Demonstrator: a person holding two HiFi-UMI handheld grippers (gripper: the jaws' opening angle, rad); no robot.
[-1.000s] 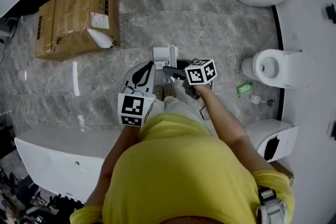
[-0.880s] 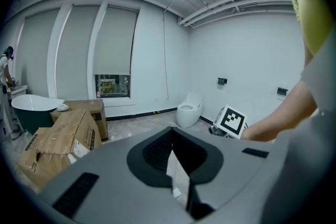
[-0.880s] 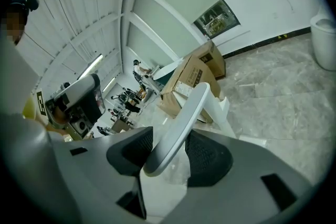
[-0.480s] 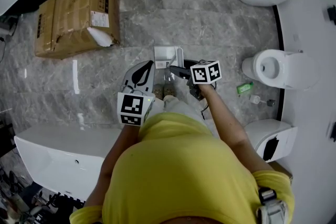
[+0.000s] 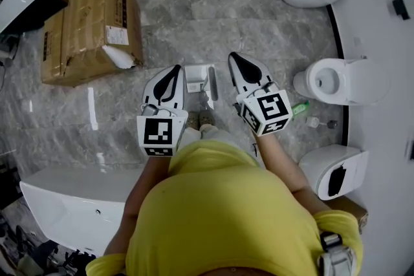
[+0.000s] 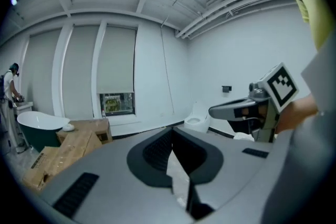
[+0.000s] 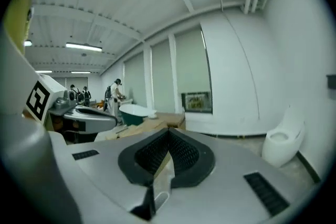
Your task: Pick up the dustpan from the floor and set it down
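Closest in, the left gripper point(image 5: 175, 69) and the right gripper point(image 5: 232, 58) are held side by side in front of the person's chest, both pointing roughly level across the room. The left gripper's jaws are pressed together with nothing between them. The right gripper's jaws have just closed, and they are empty as well, with only floor showing through the slit behind the pads. Just past the person's shoes point(image 5: 199, 118), the white dustpan point(image 5: 196, 77) rests on the grey floor point(image 5: 259, 29). From the head view it sits in the gap between the two grippers, below them and touched by neither. Neither gripper view shows it. My judgement is that it has been set down and the step in hand is getting clear. To do that well, lift both grippers straight up and apart from the handle point(image 5: 212, 83), and avoid sweeping across it, because a light pan would slide or tip if nudged. Farther off are the cardboard boxes point(image 5: 90, 22) to the left and a toilet point(image 5: 336, 82) to the right.
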